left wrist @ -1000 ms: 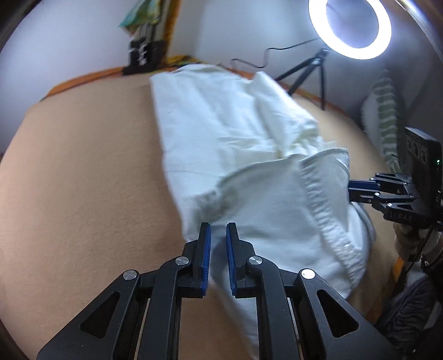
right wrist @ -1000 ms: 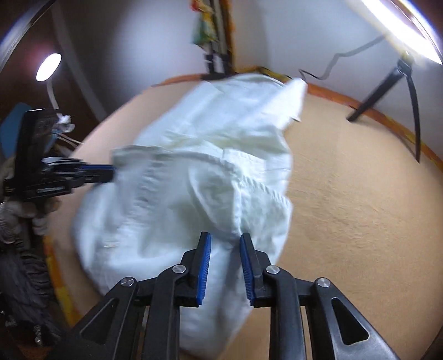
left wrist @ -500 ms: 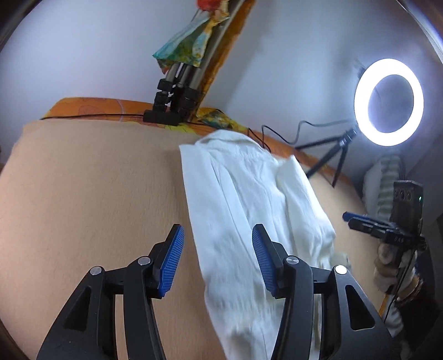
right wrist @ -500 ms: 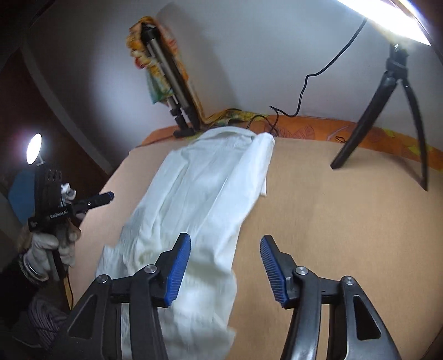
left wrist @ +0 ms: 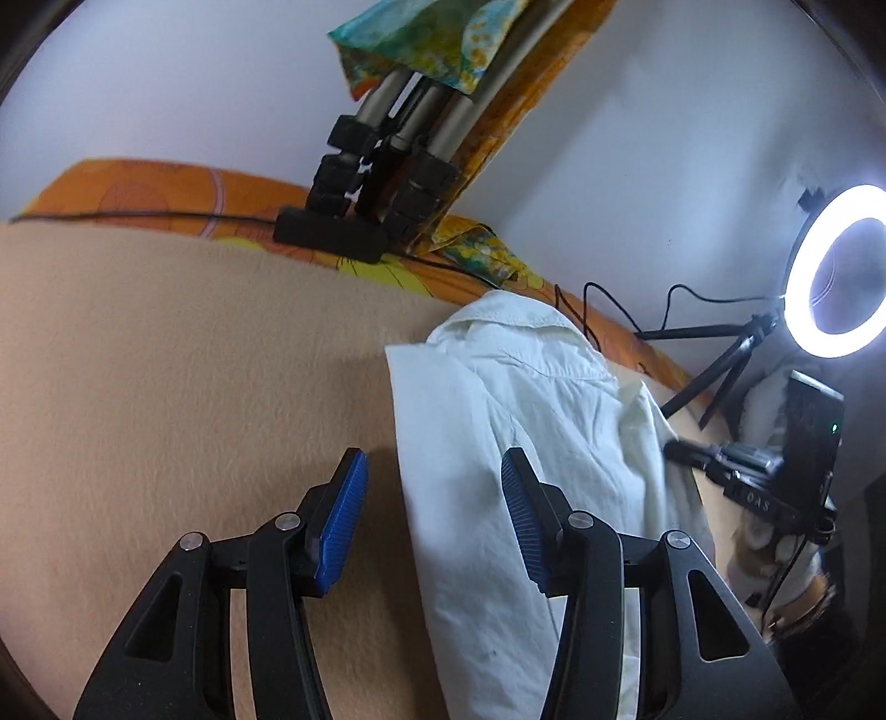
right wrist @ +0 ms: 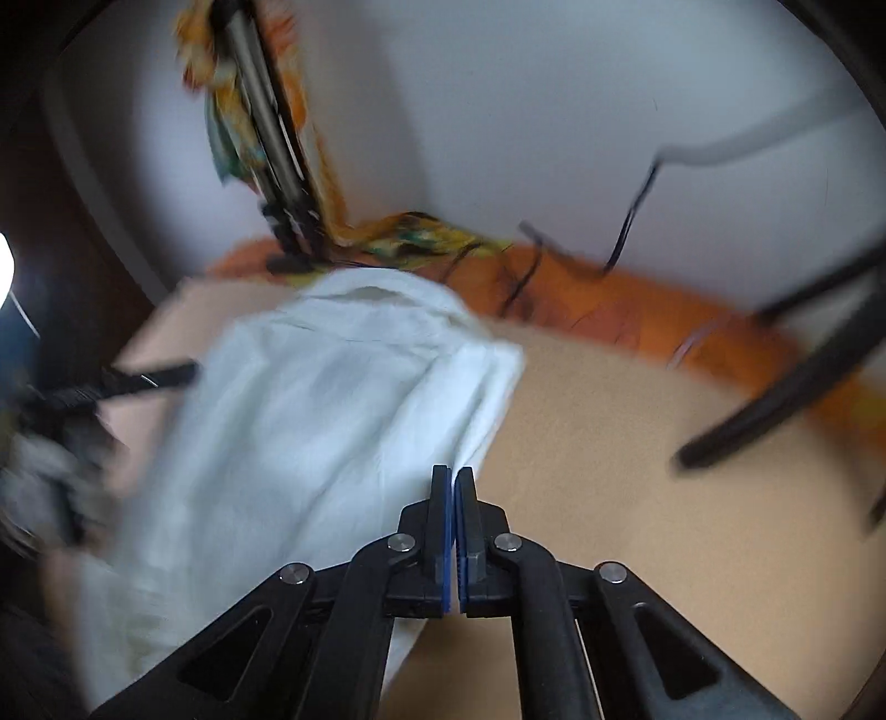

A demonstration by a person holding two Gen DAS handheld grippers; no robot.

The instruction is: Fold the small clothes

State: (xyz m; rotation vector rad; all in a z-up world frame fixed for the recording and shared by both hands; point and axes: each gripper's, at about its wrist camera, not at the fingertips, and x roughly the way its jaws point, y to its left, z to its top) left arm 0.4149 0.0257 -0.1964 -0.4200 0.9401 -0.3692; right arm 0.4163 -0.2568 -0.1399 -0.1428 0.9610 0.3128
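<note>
Tongs differ: right tongs [right wrist: 454,482] pinch the long edge of the white shirt [left wrist: 531,443] lying lengthwise on the bench [left wrist: 166,387], left tongs [left wrist: 432,487] gape over its opposite edge, likely needing to clamp before the fold.

Looks like a room in a home, rigged for filming: peach blanket [left wrist: 166,360] spread over an orange floral sheet [left wrist: 166,194] against a white wall [left wrist: 166,83], lit ring light [left wrist: 836,271] at right, folded tripod [left wrist: 387,160] draped with patterned cloth [left wrist: 432,39] at top centre.
</note>
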